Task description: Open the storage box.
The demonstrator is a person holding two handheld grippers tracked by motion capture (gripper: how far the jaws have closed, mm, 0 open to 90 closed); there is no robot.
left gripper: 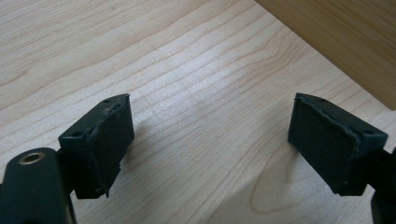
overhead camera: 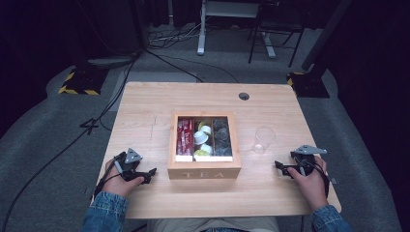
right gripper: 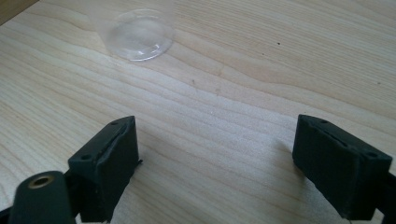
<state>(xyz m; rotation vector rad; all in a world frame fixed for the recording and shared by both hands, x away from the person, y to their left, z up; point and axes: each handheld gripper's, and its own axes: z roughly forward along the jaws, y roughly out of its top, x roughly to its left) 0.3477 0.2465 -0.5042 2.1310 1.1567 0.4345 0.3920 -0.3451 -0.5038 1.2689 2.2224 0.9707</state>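
Observation:
A wooden box marked TEA [overhead camera: 204,173] stands open in the middle of the table, with red packets [overhead camera: 184,137], white and yellow pods [overhead camera: 202,137] and dark pods [overhead camera: 222,137] in its three compartments. A clear plastic cup [overhead camera: 264,139] stands upright to its right, and its base [right gripper: 138,35] lies ahead of my right gripper. My left gripper [overhead camera: 150,175] rests low on the table left of the box, open and empty [left gripper: 210,137]; the box's side wall [left gripper: 345,42] rises at the upper right. My right gripper [overhead camera: 280,167] rests right of the box, open and empty [right gripper: 215,163].
The light wooden table [overhead camera: 145,104] has a round cable hole [overhead camera: 244,96] at its far edge. Past the table are grey carpet, trailing cables, black stands with yellow-black bases [overhead camera: 80,81] and a white desk frame [overhead camera: 202,29].

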